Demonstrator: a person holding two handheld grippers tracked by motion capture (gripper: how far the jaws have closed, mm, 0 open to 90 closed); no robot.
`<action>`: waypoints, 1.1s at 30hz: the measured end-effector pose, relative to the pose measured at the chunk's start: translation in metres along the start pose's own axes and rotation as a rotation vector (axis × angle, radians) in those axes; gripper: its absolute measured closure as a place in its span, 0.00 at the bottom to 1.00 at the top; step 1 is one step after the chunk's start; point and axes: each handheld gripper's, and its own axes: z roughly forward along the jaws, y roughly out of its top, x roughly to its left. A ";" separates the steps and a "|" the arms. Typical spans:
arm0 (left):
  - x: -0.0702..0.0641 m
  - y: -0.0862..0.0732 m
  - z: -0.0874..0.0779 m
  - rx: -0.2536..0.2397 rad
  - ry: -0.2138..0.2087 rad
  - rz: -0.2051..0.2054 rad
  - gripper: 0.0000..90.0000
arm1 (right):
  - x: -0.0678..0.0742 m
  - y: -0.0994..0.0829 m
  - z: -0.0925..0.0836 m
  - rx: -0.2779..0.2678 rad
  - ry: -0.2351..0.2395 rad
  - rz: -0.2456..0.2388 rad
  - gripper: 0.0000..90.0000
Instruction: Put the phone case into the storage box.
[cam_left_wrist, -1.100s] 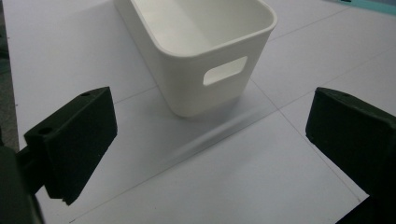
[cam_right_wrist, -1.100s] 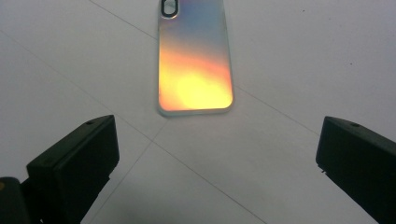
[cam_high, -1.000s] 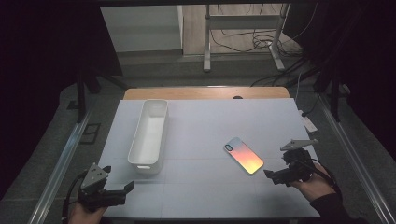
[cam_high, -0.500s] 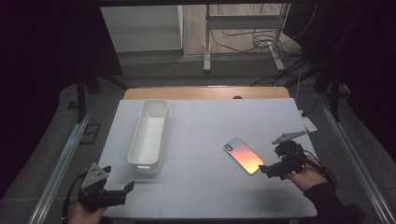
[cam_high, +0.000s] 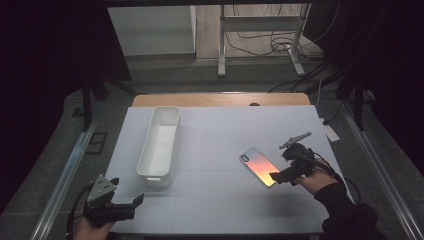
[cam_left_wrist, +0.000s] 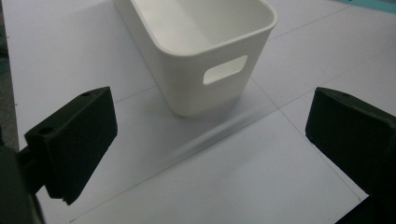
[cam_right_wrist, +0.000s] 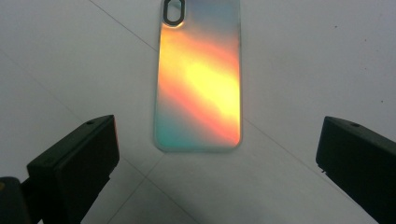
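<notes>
The left gripper (cam_high: 131, 204) waits at seven o'clock, jaws spread and empty, facing the white bin (cam_high: 161, 140). At four o'clock the iridescent phone case (cam_high: 258, 166) lies flat; the right gripper (cam_high: 276, 177), jaws wide, lines up on its near end, likely to grasp it.

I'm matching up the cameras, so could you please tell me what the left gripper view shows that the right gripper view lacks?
The left gripper view alone has the white bin, seen end-on with its handle slot, beyond the left hand-held gripper and its open jaws. The right gripper view alone has the iridescent phone case, lying flat ahead of the right hand-held gripper, jaws open and apart from it. Both share the white table surface.
</notes>
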 end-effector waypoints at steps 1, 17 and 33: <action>0.000 0.000 0.000 0.000 0.001 0.000 0.03 | 0.000 0.002 0.003 0.007 0.001 -0.003 0.00; -0.001 0.000 0.000 0.006 0.003 0.008 0.03 | 0.000 0.025 0.031 0.108 0.025 -0.007 0.00; 0.000 0.000 0.001 0.005 0.003 0.005 0.03 | 0.004 0.041 0.051 0.167 0.014 -0.024 0.00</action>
